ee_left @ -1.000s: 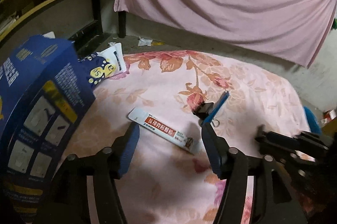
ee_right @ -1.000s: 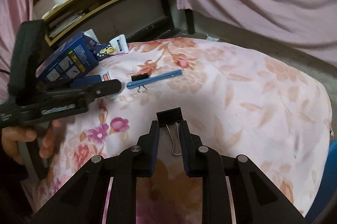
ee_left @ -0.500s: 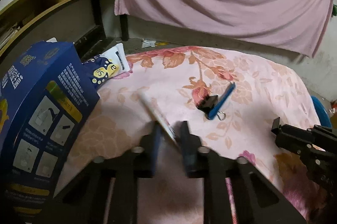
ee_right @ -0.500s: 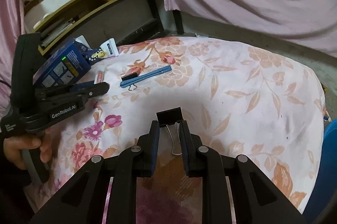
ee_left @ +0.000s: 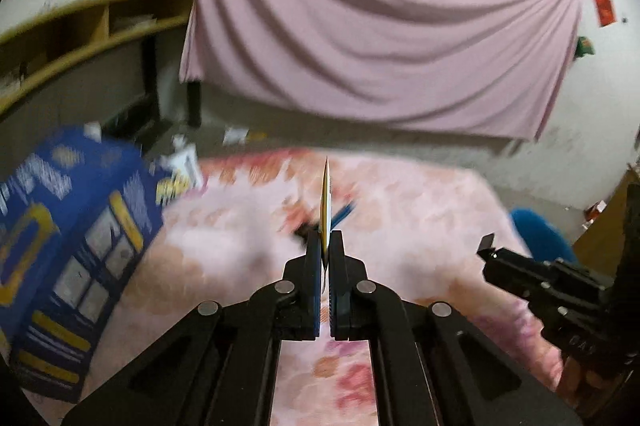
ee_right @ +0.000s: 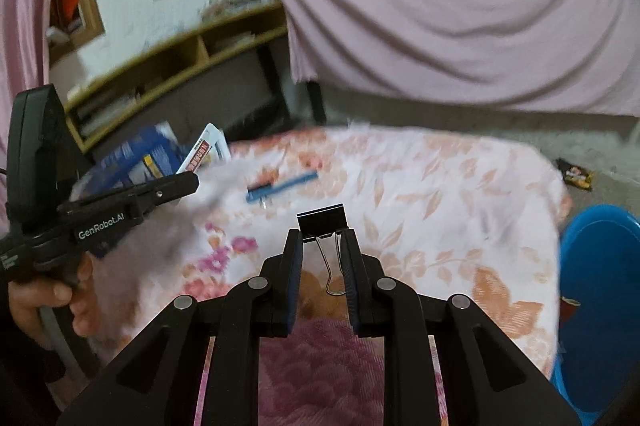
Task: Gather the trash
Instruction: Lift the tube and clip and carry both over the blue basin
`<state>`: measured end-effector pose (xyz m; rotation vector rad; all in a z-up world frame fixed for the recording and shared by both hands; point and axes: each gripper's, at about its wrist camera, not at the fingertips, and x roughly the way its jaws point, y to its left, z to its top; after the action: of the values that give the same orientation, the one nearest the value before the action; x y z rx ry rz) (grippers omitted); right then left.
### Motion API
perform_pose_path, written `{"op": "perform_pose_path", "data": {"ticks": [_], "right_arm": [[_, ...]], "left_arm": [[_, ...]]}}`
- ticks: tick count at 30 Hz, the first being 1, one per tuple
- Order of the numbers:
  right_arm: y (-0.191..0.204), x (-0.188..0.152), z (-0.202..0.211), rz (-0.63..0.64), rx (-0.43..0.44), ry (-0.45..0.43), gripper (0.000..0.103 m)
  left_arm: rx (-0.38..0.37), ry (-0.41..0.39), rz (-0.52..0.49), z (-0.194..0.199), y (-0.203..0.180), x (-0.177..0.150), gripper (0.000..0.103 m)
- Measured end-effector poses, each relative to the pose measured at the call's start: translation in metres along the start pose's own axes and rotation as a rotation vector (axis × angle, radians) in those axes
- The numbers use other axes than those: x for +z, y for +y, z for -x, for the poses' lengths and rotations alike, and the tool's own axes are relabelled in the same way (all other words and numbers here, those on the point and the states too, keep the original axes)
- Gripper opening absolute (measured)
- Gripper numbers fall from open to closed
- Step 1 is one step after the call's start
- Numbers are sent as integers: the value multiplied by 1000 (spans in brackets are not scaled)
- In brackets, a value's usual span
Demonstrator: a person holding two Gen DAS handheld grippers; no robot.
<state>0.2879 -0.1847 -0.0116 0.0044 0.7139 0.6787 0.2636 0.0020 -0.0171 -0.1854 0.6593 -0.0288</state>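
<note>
Both pieces of trash are lifted above the floral pink bed [ee_right: 460,186]. The left gripper [ee_left: 325,246] has its jaws shut on a flat white-and-red paper packet [ee_left: 327,198], seen edge-on; the right gripper [ee_right: 320,246] has its jaws nearly shut on a black metal binder clip [ee_right: 322,220]. Next comes carrying them, perhaps to the blue plastic bin [ee_right: 600,286].

box [ee_left: 68,250] left on bedspread [ee_left: 420,218] | pen [ee_right: 280,183] mid-bed | basin [ee_right: 600,290] right, beside bed

a flat white packet with red print [ee_left: 327,198] stands edge-on, clear of the floral cloth, pinched at its lower end. a black binder clip [ee_right: 322,221] with wire handles is held above the cloth. a blue pen [ee_right: 282,183] lies on the cloth, blurred.
</note>
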Motion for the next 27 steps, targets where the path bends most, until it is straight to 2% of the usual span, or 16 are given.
{"op": "perform_pose_path", "data": {"ticks": [5,10,20,27], "right_arm": [[1,13,50,-25,-11,-199,17],[0,28,106,-18,-76,-370,17],[3,36,185,37,-241,-564,17],[-9,28,224,72,-386,-677,17]], "left_arm": [[-32,-121,-71,32,-32,23,1],[-82,-241,-145,67,-71,42,1],[-207,-446,-234,125,-139,63,1],[-351,-580,-271,149,-178,62,1]]}}
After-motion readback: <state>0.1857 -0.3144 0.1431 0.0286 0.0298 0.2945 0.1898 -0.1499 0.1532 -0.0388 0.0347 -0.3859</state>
